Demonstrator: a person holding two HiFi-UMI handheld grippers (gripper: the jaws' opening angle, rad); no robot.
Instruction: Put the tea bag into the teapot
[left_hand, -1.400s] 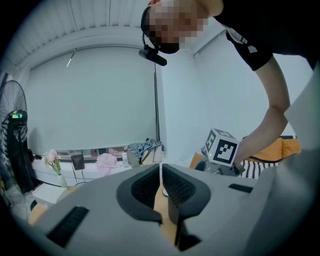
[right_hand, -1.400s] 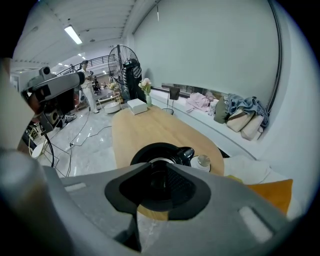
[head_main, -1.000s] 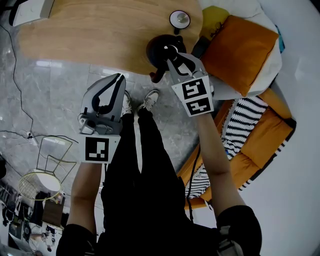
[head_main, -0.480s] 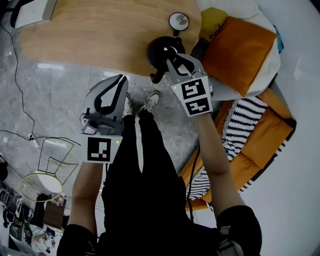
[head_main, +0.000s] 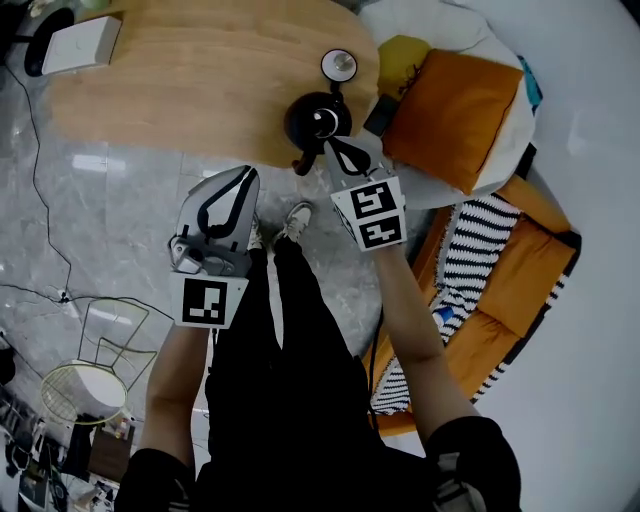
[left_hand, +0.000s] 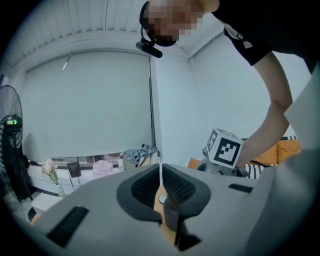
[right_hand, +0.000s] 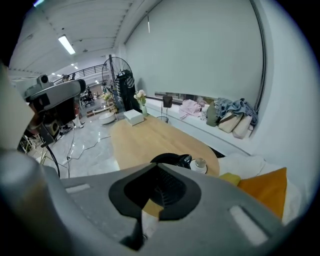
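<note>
Head view. Left claw (head_main: 246, 176) is held over the grey floor, short of the desk (head_main: 200, 90); its tips are seen drawn together, and nothing hangs from them. Right claw (head_main: 334, 148) is held at the desk's near edge, its tips just beside the black teapot (head_main: 318, 120); whether they touch cannot be told. The teapot is set on the desk near that edge, with a small round white object (head_main: 338, 65) just beyond it. An orange cushion (head_main: 455, 115) is seen to the right of the desk.

Left gripper view. The ribbed pads (left_hand: 175, 187) are pressed almost together, and only a hairline bright slit is left between them. Nothing is pinched. The right gripper's marker cube (left_hand: 223, 147) is seen beyond, at the right.

Right gripper view. The right claw (right_hand: 152, 166) is pressed together at the tips, and no object is gripped. A tan patch is seen through the gap below the pads; it reads as desk surface. The teapot (right_hand: 172, 159) is seen directly past the tips, on the desk (right_hand: 145, 137), with the small round white object (right_hand: 200, 164) just beside it.

The tea bag cannot be made out in any view.
</note>
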